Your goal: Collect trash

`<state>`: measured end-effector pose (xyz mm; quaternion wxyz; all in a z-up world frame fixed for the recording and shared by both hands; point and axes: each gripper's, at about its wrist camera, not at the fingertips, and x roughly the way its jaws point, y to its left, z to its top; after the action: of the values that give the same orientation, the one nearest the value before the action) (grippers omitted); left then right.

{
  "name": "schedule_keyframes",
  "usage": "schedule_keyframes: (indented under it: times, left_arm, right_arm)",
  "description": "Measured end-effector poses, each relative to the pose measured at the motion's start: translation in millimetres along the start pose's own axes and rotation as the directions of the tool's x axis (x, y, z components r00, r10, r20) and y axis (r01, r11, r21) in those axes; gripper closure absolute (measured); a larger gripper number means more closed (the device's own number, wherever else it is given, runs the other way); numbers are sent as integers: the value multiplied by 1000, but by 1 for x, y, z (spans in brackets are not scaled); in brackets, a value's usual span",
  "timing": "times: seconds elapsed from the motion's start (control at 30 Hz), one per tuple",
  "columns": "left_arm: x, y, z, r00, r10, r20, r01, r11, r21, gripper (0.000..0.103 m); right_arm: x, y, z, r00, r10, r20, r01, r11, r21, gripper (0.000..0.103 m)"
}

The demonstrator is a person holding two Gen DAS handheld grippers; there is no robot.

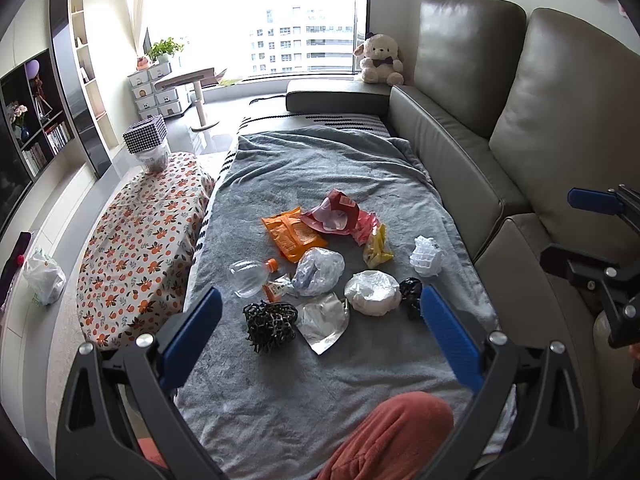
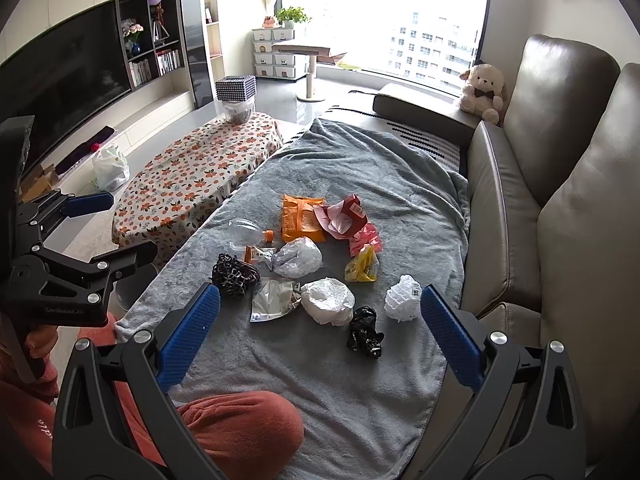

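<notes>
Trash lies in a loose pile on a grey blanket (image 1: 320, 168) over the sofa seat. It includes an orange snack bag (image 1: 294, 234), a red wrapper (image 1: 340, 214), a yellow wrapper (image 1: 378, 248), a clear plastic bottle (image 1: 250, 278), a black net (image 1: 270, 324), a silver pouch (image 1: 324, 324), crumpled white paper (image 1: 372, 292), a white foam net (image 1: 426, 256) and a black bag scrap (image 2: 364, 332). My left gripper (image 1: 320, 312) hangs open above the pile's near edge. Also open and holding nothing, my right gripper (image 2: 320, 312) hovers over the same pile.
A low table with a floral cloth (image 1: 148, 236) stands left of the sofa, with a jar and a dotted box (image 1: 146, 136) on it. A white plastic bag (image 1: 44, 276) sits on the floor. Grey sofa backrests (image 1: 560, 128) rise on the right. A person's knee in orange (image 1: 396, 432) is near.
</notes>
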<state>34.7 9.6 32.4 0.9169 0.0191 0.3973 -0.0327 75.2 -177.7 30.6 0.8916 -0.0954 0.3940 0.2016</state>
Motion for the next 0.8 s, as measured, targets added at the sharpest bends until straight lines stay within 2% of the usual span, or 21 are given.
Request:
schedule_keyframes:
  times: [0.8]
  left_arm:
    - [-7,-8,4,999,37,29,-38,999,19,4]
  right_arm:
    - [-5,-3,3,1000,-1,13,1,1000,4,6]
